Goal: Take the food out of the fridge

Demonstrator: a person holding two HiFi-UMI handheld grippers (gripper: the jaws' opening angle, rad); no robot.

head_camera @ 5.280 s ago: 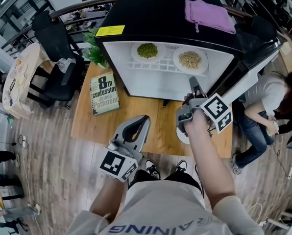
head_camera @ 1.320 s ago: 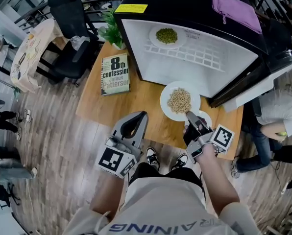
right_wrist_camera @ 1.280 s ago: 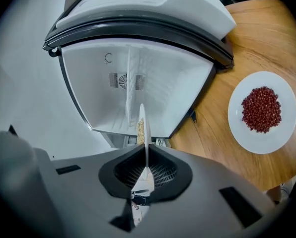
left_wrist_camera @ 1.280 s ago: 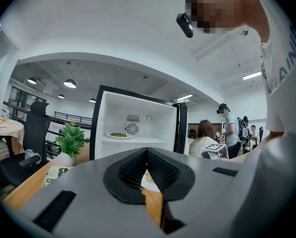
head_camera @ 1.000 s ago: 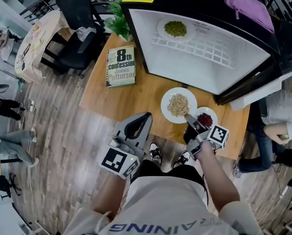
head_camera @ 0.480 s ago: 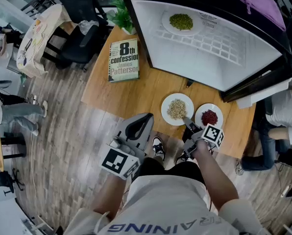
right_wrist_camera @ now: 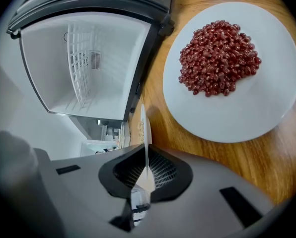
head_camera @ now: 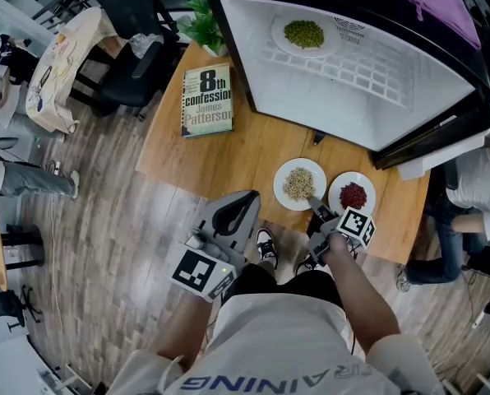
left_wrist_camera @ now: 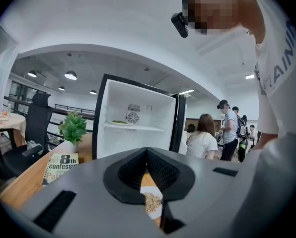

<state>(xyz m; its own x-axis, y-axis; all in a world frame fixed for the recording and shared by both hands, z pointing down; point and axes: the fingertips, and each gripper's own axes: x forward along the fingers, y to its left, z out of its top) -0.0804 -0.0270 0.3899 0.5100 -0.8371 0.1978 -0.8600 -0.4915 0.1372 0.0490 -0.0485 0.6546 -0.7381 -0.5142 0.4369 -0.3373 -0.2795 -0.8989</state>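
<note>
Head view: the fridge (head_camera: 409, 97) stands open on the table (head_camera: 228, 159). Two plates are already out, near the table's front edge.
Right gripper (head_camera: 313, 205): its fingers are pressed onto the near rim of the grain plate (head_camera: 282, 189). In the right gripper view that rim shows as a thin white edge caught between the fingers of the right gripper (right_wrist_camera: 145, 156).
Left gripper (head_camera: 243, 197): it hangs over the table's front edge and touches nothing. The left gripper view shows the tips of the left gripper (left_wrist_camera: 147, 152) pressed together with nothing between them.
Food already out: the grain plate sits just beside the bean plate (head_camera: 352, 178), slightly apart from it. The bean plate (right_wrist_camera: 227, 118) lies flat on the wood, close to the right gripper.
Food still inside: the green-food plate (head_camera: 282, 33) is on the wire shelf (head_camera: 352, 64), well apart from both grippers.
Step in hand: probably setting the grain plate down. It looks to be resting on the table, though contact underneath cannot be confirmed.
Next move: spread the right fingers to free the rim and draw back without nudging either plate. Then reach up into the fridge and pinch the green-food plate by its front rim, keeping it level.
</note>
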